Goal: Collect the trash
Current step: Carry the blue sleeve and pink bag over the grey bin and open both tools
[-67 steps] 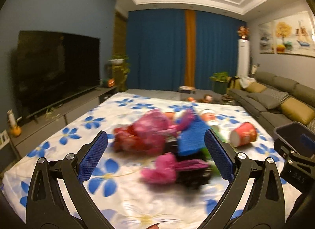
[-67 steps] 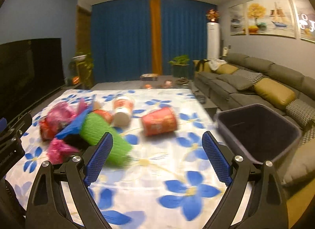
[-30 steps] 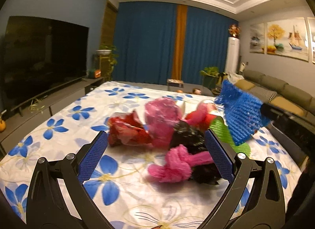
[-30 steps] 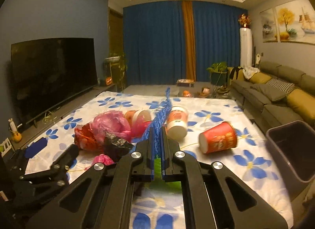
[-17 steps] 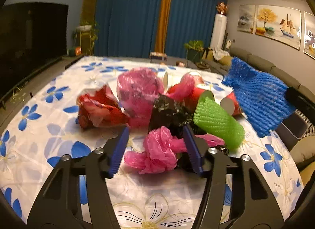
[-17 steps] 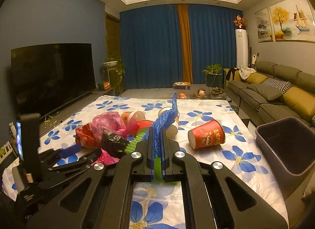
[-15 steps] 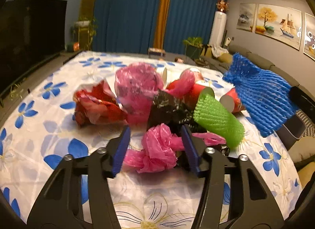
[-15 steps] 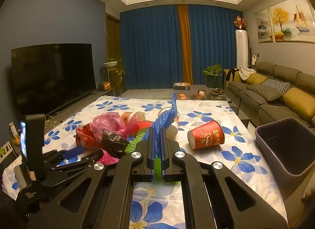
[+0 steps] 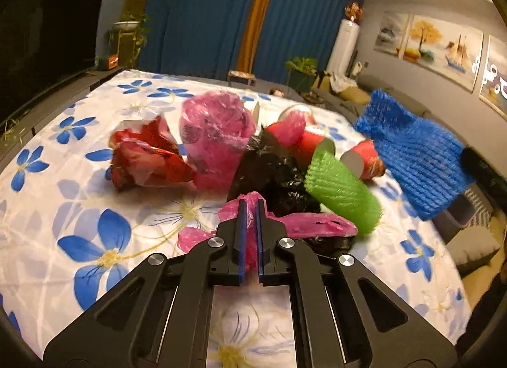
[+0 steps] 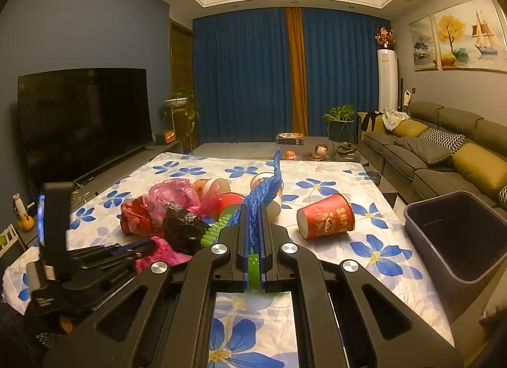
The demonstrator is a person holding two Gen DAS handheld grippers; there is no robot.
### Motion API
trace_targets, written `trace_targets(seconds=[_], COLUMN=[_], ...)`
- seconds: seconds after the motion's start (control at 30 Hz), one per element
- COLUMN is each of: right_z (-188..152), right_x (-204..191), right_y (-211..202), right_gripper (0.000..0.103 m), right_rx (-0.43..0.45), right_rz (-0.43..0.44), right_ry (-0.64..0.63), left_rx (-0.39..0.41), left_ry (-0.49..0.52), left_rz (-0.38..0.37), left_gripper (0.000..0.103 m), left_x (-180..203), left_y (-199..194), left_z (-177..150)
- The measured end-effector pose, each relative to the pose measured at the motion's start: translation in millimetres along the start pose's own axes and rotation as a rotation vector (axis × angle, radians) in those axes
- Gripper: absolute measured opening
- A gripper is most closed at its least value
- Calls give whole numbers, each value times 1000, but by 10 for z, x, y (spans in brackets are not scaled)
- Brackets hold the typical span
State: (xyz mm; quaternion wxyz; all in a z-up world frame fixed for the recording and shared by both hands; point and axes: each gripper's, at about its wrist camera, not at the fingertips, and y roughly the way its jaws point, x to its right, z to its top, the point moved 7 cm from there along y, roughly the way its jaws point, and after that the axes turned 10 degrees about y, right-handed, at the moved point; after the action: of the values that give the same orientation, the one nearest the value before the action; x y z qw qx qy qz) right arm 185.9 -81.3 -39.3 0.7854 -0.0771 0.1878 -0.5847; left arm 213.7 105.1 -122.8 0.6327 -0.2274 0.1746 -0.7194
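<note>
- Left gripper [image 9: 250,209]: jaws nearly together, clamped on crumpled pink plastic bag [image 9: 304,228] at near edge of trash pile; bag material shows between the blue pads and spreads to both sides on the cloth.
- Right gripper [image 10: 252,216]: jaws nearly together, clamped on blue foam mesh sleeve [image 10: 264,192]; sleeve sticks up and fwd from the pads. In left wrist view the same sleeve [image 9: 412,154] hangs in the air at right, clear of the cloth.
- Surface: desk w/ white cloth printed w/ blue flowers [image 9: 95,235].
- Green foam mesh sleeve [image 9: 342,192]: lies on its side, just right of the pink bag, touching black crumpled plastic bag [image 9: 272,178].
- Black bag sits directly behind the pink bag, mid-pile.
- Large pink translucent plastic bag [image 9: 215,133]: behind and left of black bag, touching it.
- Red crumpled plastic wrapper [image 9: 145,155]: left end of pile, against the large pink bag.
- Red paper cups [image 9: 364,160]: on their sides behind the green sleeve; exact count cannot be told in this view.
- Separate red paper cup w/ print [image 10: 326,216]: on its side, apart from pile, between pile and bin.
- Dark grey plastic bin [image 10: 459,235]: at right edge of desk, open top; interior too dark to tell contents.
- Bkgd: black TV [image 10: 82,121] at left, grey sofa [image 10: 443,146] at right, blue curtains [image 10: 247,76] at far wall.
</note>
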Motion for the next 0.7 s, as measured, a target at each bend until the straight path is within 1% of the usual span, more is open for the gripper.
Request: trace_targets(seconds=[0.17,0.3,0.4,0.5,0.7], right_z=[80,147,189,227,356], right_x=[88,193,320,431,762], right_y=[-100,-177,-231,-269,-399], right_gripper=[6,6,6,6,6], right_rx=[21,41,51,61,100], right_rz=[-14,-28,-45,-64,-126], right_ry=[-5,6,16,21,26], left_rx=[117,187,214,223,249], left_ry=[22,60,102,134,186], left_rz=[13,17,19,13,-45], left_gripper=[4,4,4,4,4], left_x=[48,207,384,570,1063], left_y=[-436,-672,-725,-724,-634], left_z=[245,493,626,721,930])
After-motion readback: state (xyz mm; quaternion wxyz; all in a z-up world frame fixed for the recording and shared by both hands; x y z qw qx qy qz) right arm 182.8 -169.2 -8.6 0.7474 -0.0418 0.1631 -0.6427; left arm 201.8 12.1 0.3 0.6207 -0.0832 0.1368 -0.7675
